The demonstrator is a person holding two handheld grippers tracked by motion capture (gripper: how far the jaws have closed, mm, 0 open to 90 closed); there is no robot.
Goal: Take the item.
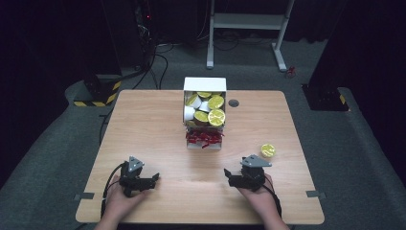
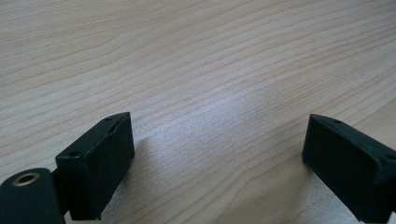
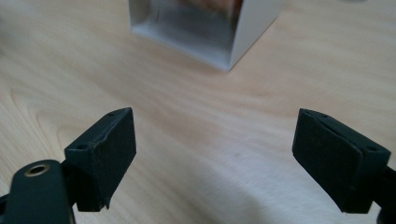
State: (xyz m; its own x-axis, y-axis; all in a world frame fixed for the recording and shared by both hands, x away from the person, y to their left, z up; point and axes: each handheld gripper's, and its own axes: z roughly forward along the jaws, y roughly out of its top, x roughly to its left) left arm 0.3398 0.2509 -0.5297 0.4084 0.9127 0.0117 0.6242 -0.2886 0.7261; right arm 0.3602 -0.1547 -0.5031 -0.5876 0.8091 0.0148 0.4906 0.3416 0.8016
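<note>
Both grippers wide apart, low over bare table

1. No legible text, brand, number or sign found in any view.
2. White box on the counter: faces plain where visible.
3. Round yellow lids in the box: markings too small to read.
</note>
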